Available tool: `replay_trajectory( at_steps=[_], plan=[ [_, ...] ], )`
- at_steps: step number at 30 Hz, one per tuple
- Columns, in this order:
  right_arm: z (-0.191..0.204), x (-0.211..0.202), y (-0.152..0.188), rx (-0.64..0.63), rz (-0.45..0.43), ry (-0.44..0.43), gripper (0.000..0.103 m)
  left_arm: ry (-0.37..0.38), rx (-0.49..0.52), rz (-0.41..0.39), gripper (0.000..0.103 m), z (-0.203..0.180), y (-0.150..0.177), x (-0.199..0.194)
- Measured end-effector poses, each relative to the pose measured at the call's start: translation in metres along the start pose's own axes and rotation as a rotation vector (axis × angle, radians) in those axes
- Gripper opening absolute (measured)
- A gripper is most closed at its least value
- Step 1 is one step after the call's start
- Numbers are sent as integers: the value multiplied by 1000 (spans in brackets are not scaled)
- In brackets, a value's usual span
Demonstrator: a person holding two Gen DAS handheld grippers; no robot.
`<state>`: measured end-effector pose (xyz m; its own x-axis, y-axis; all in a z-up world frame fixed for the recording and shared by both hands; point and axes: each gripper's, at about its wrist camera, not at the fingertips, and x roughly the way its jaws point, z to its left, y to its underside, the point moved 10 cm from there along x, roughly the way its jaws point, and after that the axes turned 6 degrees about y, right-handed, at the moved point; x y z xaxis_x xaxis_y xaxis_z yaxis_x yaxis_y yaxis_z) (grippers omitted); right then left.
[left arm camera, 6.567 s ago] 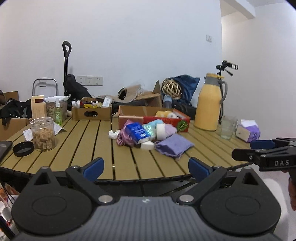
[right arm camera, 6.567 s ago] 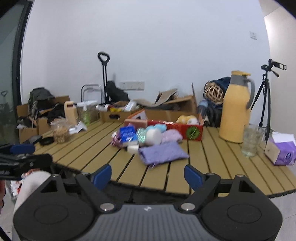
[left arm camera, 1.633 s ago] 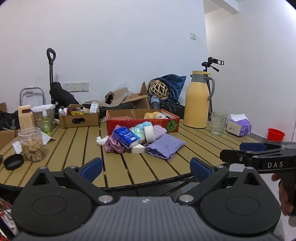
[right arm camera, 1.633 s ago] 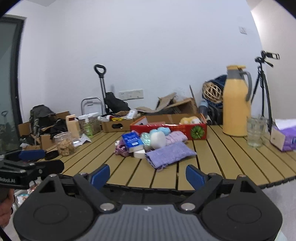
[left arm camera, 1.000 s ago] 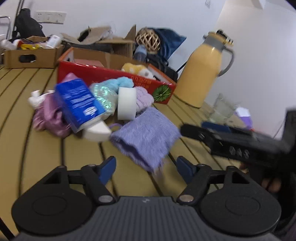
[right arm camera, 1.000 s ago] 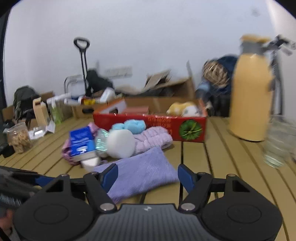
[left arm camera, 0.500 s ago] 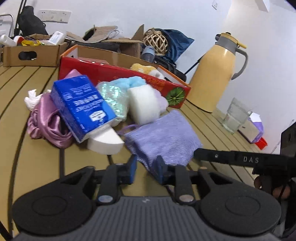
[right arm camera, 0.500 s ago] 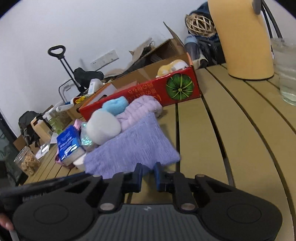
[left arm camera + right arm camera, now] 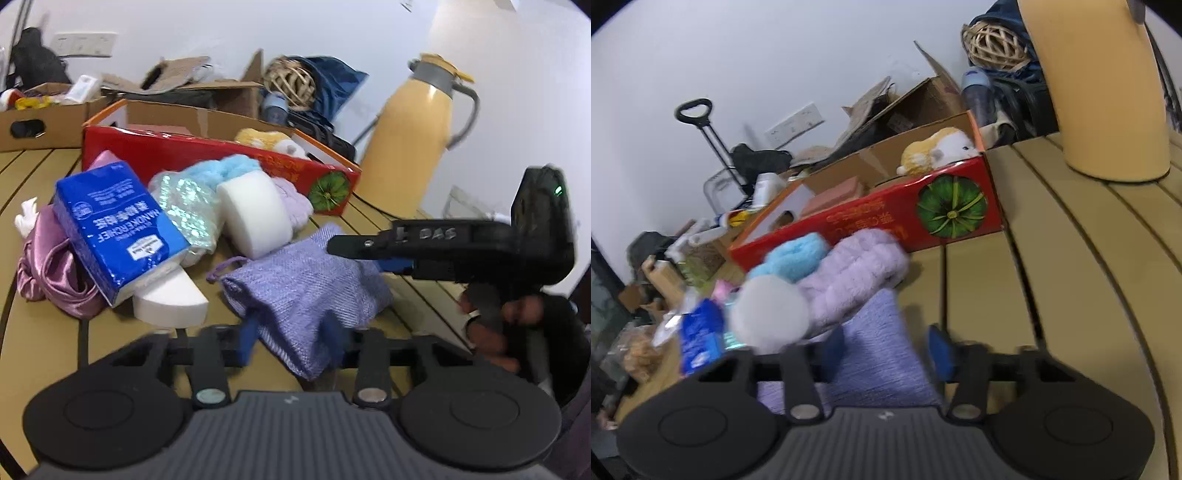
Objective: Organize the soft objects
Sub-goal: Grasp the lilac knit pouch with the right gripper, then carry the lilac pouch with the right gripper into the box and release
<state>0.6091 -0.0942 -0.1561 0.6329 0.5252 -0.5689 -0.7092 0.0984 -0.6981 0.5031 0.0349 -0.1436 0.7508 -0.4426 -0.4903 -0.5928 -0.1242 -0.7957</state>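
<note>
Left wrist view: left tongs (image 9: 291, 338) stand parted, blue pads on either side of the near corner of the purple knit pouch (image 9: 308, 282); not closed on it. Pouch is ribbed woven cloth, limp, with a drawstring loop, lying flat on the slatted wooden table (image 9: 44, 343). Right tongs (image 9: 334, 246) reach in from the right above the pouch's far edge, held in the person's hand (image 9: 495, 325).

Right wrist view: right tongs (image 9: 886, 352) also parted, pads astride the pouch (image 9: 875, 354); whether they touch the cloth I cannot tell, the frame is blurred.

Pile behind the pouch: round white foam sponge (image 9: 255, 214), smooth and thick; white wedge-shaped foam block (image 9: 168, 301); glossy blue tissue pack (image 9: 116, 230) leaning on it; iridescent mesh puff (image 9: 186, 206); fluffy light-blue piece (image 9: 225, 170); lilac plush piece (image 9: 849, 278); shiny pink satin cloth (image 9: 44, 269). Red cardboard box (image 9: 221, 155) behind them holds a yellow-and-white plush toy (image 9: 938, 149). Yellow thermos jug (image 9: 410, 136) stands at the right.

Versus half a second ago: both tongs were nearly shut, now both are spread, and both sit closer over the pouch.
</note>
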Motion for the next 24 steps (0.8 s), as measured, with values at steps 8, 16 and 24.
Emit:
replay_trajectory(
  at_steps=[8,16,24],
  plan=[
    [-4,-49,47,134,-63,-53,8,66,36,15,8,-11,9,-16],
    [24,-80,6,21,-193,22,4,183,50,-56,7,-44,-52,-37],
    [7,-28,-140,14,-184,74,4,173,62,-33,7,-25,-186,49]
  ],
)
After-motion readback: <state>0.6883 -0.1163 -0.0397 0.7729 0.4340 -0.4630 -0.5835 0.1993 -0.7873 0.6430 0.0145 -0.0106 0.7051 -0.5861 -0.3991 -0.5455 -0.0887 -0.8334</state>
